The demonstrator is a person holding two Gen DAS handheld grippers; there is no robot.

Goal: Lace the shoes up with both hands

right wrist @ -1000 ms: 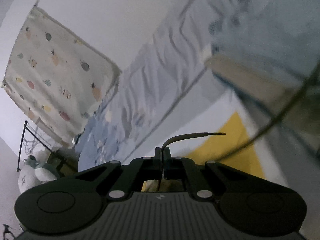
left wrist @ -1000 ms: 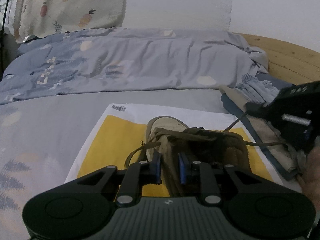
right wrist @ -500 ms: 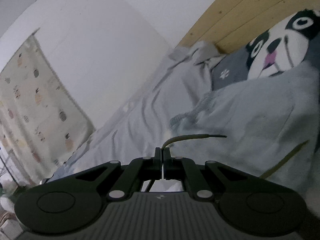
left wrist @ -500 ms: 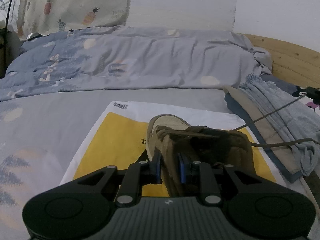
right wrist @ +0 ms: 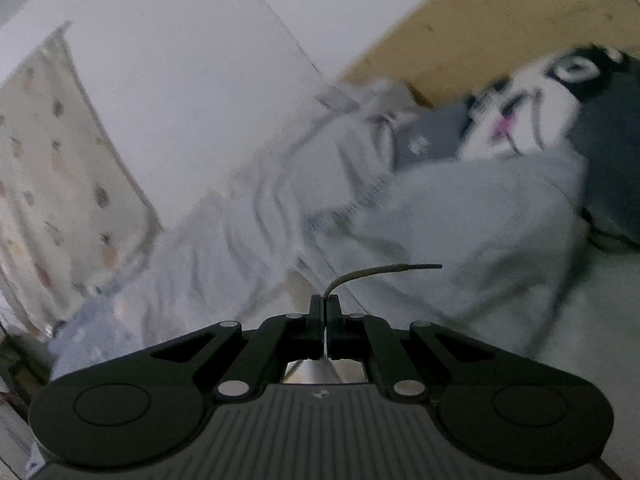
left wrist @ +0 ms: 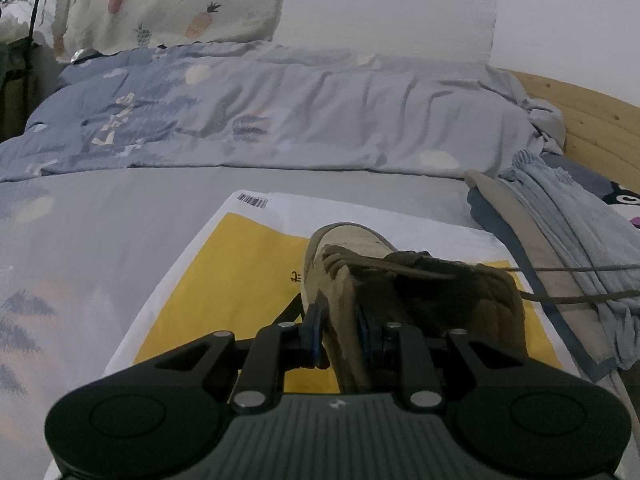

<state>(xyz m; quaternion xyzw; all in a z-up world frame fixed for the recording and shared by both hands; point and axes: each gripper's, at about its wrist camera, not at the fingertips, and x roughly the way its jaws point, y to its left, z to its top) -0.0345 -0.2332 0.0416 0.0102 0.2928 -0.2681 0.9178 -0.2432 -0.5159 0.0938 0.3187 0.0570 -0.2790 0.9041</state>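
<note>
A tan suede shoe point(left wrist: 360, 248) lies on a yellow and white mailer bag point(left wrist: 240, 264) on the bed. My left gripper point(left wrist: 340, 332) is shut on the shoe's left collar wall, one blue pad outside and one inside. Two brown lace strands point(left wrist: 580, 270) run taut from the shoe out past the right edge. In the right wrist view my right gripper point(right wrist: 325, 308) is shut on the lace end point(right wrist: 384, 270), whose tipped end curls up and to the right above the fingers. The shoe itself is out of the right wrist view.
A crumpled blue duvet point(left wrist: 260, 120) lies across the back of the bed. Folded clothes point(left wrist: 560, 216) are piled at the right beside the mailer. A wooden headboard point(left wrist: 592, 120) and a dog-face pillow point(right wrist: 540, 96) stand further right. A pineapple-print cloth point(left wrist: 168, 0) hangs on the wall.
My right gripper has pulled away to the right with the lace end and left the left wrist view; the lace strands have drawn taut. The left gripper keeps its hold on the shoe.
</note>
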